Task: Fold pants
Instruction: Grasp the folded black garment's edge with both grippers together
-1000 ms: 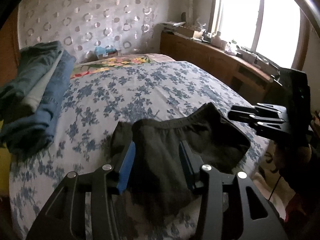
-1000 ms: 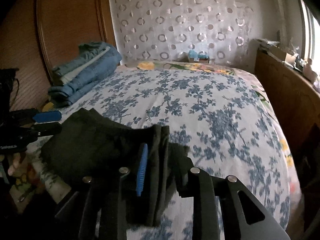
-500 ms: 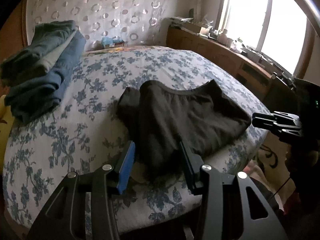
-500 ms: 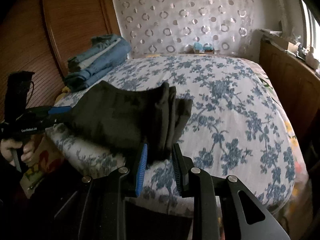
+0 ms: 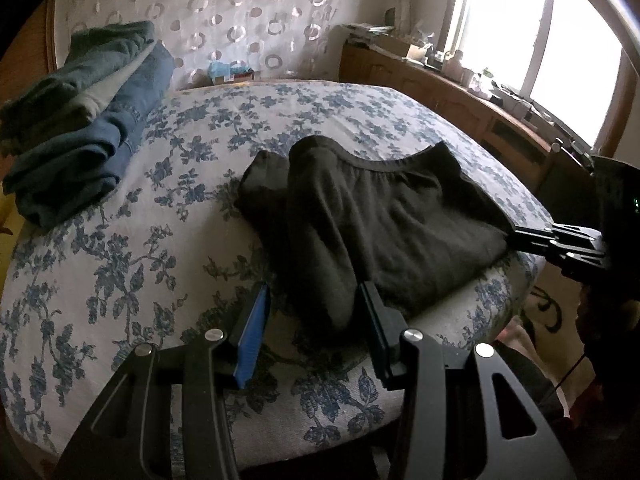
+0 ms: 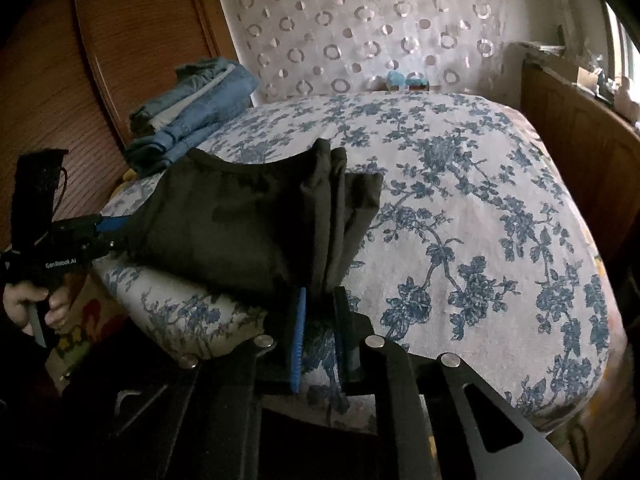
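I've pulled both tongs back: left tongs (image 5: 316, 312) gape empty at six o'clock, right tongs (image 6: 320, 320) nearly closed, seemingly empty; the folded black pants (image 5: 372, 216) rest on the bed (image 5: 120, 256), apparently finished.

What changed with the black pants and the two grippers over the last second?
Both grippers pulled back toward the near edge of the bed. The left gripper, which straddled the black pants, is now open at their near edge. The right gripper drew back off the fold; its jaws sit narrow at the hem, grip unclear. The pants lie folded as before, and the denim stack stayed put.
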`<state>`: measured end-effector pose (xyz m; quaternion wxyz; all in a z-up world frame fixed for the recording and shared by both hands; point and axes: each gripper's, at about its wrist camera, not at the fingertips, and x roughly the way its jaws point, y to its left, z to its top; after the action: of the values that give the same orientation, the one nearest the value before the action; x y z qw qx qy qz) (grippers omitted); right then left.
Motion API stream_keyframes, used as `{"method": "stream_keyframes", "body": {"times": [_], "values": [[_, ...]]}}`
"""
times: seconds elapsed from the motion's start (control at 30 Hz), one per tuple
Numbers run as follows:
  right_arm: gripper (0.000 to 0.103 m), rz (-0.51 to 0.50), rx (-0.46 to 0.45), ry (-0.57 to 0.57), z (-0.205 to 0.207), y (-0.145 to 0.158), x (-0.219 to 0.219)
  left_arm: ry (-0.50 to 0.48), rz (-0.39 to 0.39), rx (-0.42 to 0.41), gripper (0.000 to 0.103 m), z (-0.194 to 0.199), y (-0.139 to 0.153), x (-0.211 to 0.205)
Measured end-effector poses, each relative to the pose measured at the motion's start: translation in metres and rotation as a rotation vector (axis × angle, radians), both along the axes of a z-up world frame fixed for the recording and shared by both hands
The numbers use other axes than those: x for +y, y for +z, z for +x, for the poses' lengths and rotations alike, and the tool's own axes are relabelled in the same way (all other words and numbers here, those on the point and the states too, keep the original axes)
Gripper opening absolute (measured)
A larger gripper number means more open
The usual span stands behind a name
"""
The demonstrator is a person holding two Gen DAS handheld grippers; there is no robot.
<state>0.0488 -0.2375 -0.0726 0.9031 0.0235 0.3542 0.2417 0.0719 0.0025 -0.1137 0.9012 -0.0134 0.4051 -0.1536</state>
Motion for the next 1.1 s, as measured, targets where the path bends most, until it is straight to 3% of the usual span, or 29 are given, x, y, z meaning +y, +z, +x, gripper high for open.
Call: {"method": "stream_keyframes", "body": {"times": [0.53,0.6,0.7,0.77,1.03,1.1], "values": [[0.013,-0.010,-0.024,-0.014,-0.006,0.015,0.001,0.007,-0.011,0.007,0.046,0.000,-0.002,0.000],[0.015,-0.006,-0.028,-0.017,-0.006,0.019,0.001,0.007,-0.010,0.006,0.046,0.000,-0.003,0.000],[0.030,-0.021,-0.041,-0.027,-0.004,0.023,0.003,0.008,-0.009,0.005,0.046,0.000,-0.002,-0.001],[0.045,-0.021,-0.039,-0.022,0.000,0.024,0.004,0.008,-0.008,0.004,0.046,0.000,-0.002,-0.001],[0.056,-0.045,-0.031,-0.026,0.021,0.019,0.013,0.006,-0.012,0.015,0.048,0.001,-0.003,0.000],[0.057,-0.051,-0.026,-0.026,0.028,0.018,0.015,0.011,-0.010,0.020,0.054,0.002,-0.002,0.000]]}}
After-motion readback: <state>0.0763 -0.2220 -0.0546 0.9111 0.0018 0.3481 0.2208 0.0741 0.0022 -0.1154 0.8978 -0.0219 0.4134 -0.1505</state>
